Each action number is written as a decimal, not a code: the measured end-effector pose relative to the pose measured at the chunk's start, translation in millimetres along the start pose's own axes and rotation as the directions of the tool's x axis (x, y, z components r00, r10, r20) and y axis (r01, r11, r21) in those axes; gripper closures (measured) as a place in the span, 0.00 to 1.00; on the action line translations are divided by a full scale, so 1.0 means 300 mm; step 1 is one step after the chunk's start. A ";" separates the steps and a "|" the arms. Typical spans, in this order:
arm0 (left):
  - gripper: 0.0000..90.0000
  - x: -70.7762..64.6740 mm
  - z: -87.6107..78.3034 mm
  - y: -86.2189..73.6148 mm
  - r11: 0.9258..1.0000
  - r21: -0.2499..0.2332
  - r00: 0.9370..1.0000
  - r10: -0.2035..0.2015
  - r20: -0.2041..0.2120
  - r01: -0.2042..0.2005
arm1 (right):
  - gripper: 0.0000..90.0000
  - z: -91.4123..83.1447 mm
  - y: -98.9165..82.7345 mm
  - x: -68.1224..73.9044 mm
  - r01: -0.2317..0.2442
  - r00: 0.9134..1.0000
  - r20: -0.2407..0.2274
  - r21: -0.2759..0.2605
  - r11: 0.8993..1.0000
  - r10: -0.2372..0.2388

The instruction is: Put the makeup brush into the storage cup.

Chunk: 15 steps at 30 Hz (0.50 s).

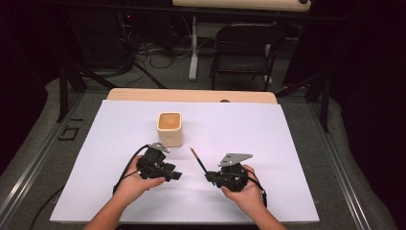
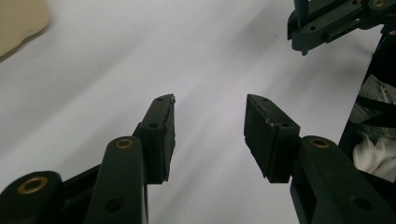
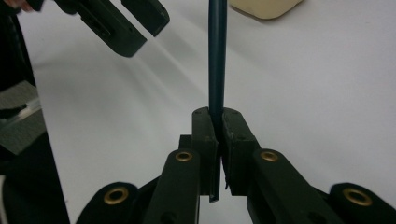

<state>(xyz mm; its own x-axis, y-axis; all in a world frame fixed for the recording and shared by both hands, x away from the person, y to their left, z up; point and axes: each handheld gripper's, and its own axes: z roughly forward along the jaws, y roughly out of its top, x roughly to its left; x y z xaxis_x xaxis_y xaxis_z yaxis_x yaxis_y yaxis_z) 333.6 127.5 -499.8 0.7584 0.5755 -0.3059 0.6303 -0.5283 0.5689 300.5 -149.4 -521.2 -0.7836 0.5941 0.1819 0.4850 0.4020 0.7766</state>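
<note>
Two grippers hover low over the white sheet on the bench (image 1: 287,134), and the coming move turns on how the pencil (image 1: 198,160) lies from each of them; the right gripper (image 1: 210,178) has its jaws clamped tight on the pencil's lower end, as the right gripper view shows, with the dark shaft (image 3: 217,56) running straight out ahead between the pads and a short stub poking back behind them; in the high view the long axis slants up and away from that gripper, ahead of it and towards the left hand's side, its pale tip pointing roughly at the cup (image 1: 170,128); the cup stands beyond the tip, apart from it, and sits ahead of the left gripper (image 1: 176,175), which looks the nearer of the two to it; the left gripper stands about half open with nothing between its pads (image 2: 164,140), its jaws aimed across at the right gripper (image 2: 327,23), so the pencil's free length lies just off to its side; my guess is a handover or a drop into the cup; the pencil is thin, straight and dark, with a lighter sharpened end; the cup is cream, squarish with rounded corners, open at the top, with a tan inside.
</note>
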 end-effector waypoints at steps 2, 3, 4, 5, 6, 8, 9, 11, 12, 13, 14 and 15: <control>0.60 0.001 0.002 -0.002 1.000 0.001 1.000 -0.004 0.003 0.004 | 0.95 -0.001 -0.002 -0.005 -0.026 0.999 -0.023 -0.009 1.000 0.026; 0.60 0.001 0.003 -0.003 1.000 0.002 1.000 -0.006 0.004 0.006 | 0.95 0.001 -0.004 -0.007 -0.041 0.999 -0.035 -0.022 0.999 0.040; 0.60 0.001 0.003 -0.003 1.000 0.002 1.000 -0.006 0.004 0.006 | 0.95 0.001 -0.004 -0.007 -0.041 0.999 -0.035 -0.022 0.999 0.040; 0.60 0.003 0.005 -0.004 1.000 -0.002 1.000 -0.009 0.010 0.009 | 0.95 0.004 -0.008 -0.013 -0.074 0.996 -0.054 -0.033 0.997 0.072; 0.60 0.003 0.005 -0.004 1.000 -0.003 1.000 -0.009 0.004 0.009 | 0.95 0.006 -0.010 -0.016 -0.094 0.993 -0.071 -0.034 0.995 0.091; 0.60 0.003 0.004 -0.004 1.000 -0.007 1.000 -0.013 0.004 0.013 | 0.95 0.007 -0.012 -0.020 -0.116 0.990 -0.086 -0.037 0.993 0.113; 0.60 0.003 0.004 -0.005 1.000 -0.010 1.000 -0.016 0.007 0.016 | 0.95 0.010 -0.016 -0.027 -0.157 0.982 -0.115 -0.042 0.987 0.151; 0.60 0.004 0.004 -0.005 1.000 -0.014 1.000 -0.017 0.012 0.017 | 0.95 0.015 -0.021 -0.032 -0.193 0.972 -0.145 -0.052 0.980 0.184; 0.60 0.006 0.005 -0.006 1.000 -0.015 1.000 -0.017 0.017 0.018 | 0.95 0.016 -0.023 -0.036 -0.207 0.968 -0.156 -0.055 0.977 0.196; 0.60 0.006 0.006 -0.006 1.000 -0.017 1.000 -0.019 0.016 0.019 | 0.95 0.017 -0.025 -0.036 -0.228 0.962 -0.165 -0.056 0.972 0.216; 0.60 0.007 0.006 -0.007 1.000 -0.018 1.000 -0.019 0.016 0.020 | 0.95 0.019 -0.027 -0.037 -0.243 0.958 -0.172 -0.062 0.968 0.229; 0.60 0.007 0.007 -0.008 1.000 -0.018 1.000 -0.019 0.018 0.020 | 0.95 0.021 -0.029 -0.039 -0.256 0.954 -0.179 -0.065 0.964 0.241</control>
<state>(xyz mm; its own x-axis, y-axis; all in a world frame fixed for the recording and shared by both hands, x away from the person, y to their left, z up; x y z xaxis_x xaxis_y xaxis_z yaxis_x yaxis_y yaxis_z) 334.2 128.6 -503.5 0.7489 0.5745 -0.3302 0.6419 -0.5053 0.5767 307.9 -155.4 -533.8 -0.6999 0.5390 0.4687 0.6431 0.1901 0.7418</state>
